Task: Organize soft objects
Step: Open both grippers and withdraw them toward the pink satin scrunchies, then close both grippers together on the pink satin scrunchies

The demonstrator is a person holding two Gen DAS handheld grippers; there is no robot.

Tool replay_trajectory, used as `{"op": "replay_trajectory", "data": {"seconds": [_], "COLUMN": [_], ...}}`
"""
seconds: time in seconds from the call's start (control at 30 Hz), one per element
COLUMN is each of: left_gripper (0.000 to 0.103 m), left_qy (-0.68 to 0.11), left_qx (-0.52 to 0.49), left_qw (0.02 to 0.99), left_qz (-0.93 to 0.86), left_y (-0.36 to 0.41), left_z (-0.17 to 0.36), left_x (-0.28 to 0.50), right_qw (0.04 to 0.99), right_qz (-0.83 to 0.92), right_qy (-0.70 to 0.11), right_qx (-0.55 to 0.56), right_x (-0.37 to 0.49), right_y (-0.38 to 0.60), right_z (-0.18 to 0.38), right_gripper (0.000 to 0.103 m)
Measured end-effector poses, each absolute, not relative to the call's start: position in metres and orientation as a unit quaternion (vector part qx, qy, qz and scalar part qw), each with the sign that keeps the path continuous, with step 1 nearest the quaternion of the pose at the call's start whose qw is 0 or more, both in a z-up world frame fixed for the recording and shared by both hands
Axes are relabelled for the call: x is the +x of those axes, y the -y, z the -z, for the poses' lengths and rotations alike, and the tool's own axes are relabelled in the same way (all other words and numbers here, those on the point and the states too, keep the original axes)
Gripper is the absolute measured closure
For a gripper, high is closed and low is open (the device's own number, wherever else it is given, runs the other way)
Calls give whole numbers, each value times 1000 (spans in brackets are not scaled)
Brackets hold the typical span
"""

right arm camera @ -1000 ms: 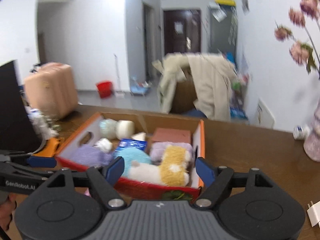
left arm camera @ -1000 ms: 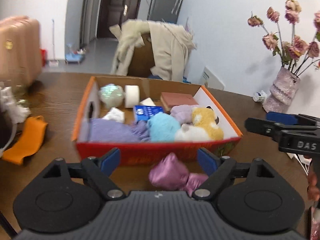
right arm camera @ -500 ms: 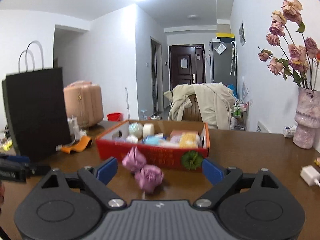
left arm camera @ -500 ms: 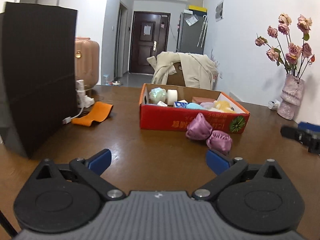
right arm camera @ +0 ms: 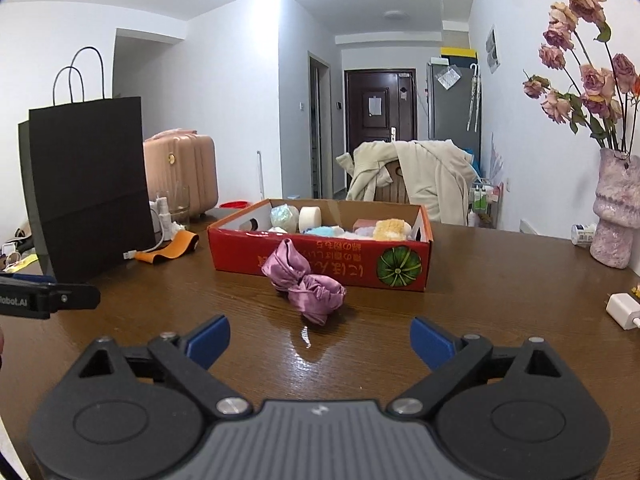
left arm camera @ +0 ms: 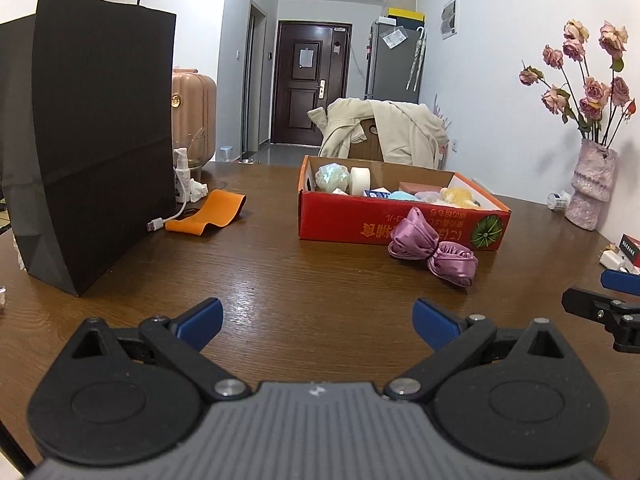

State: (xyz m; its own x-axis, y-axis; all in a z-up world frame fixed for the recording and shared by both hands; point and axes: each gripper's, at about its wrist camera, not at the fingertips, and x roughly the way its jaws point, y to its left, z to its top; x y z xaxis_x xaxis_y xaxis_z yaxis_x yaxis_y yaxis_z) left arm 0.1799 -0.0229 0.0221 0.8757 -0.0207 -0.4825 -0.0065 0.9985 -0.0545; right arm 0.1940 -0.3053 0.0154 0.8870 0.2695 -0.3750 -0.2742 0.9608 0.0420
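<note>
A red cardboard box (left arm camera: 340, 216) (right arm camera: 320, 256) sits on the wooden table and holds several soft toys and rolls. A purple satin pouch (left arm camera: 434, 250) (right arm camera: 306, 282) lies on the table against the box's front wall. My left gripper (left arm camera: 318, 322) is open and empty, low over the table well short of the pouch. My right gripper (right arm camera: 320, 340) is open and empty, a short way in front of the pouch. The right gripper's tip shows at the right edge of the left wrist view (left arm camera: 600, 306).
A tall black paper bag (left arm camera: 88, 140) (right arm camera: 88, 184) stands at the left. An orange band (left arm camera: 208, 214) and a white cable lie beside it. A pink vase with dried roses (left arm camera: 592, 184) (right arm camera: 616, 208) stands at the right. A white charger (right arm camera: 624, 310) lies near the right edge.
Both grippers have pulled back from the box and dropped low. The box and pouch now sit farther away. Both stay open and empty.
</note>
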Motion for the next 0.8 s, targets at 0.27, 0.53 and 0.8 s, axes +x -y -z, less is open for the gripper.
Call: {"op": "replay_trajectory", "data": {"seconds": [0.27, 0.53, 0.8], "left_gripper": [0, 16, 31], "left_qy": [-253, -245, -260], "left_qx": [-25, 9, 11], "left_qw": [967, 969, 965], "left_qz": [-12, 8, 35], "left_y": [32, 67, 99], "left_z": [-13, -14, -7], "left_x": [207, 259, 334], "right_qw": [964, 954, 942], "right_qz": [-156, -169, -170], "right_qy": [-213, -243, -281], "right_qx": [14, 53, 73], "right_x": [228, 303, 372], "right_y": [304, 306, 310], "right_z": [-8, 8, 25], "right_gripper": [17, 38, 60]}}
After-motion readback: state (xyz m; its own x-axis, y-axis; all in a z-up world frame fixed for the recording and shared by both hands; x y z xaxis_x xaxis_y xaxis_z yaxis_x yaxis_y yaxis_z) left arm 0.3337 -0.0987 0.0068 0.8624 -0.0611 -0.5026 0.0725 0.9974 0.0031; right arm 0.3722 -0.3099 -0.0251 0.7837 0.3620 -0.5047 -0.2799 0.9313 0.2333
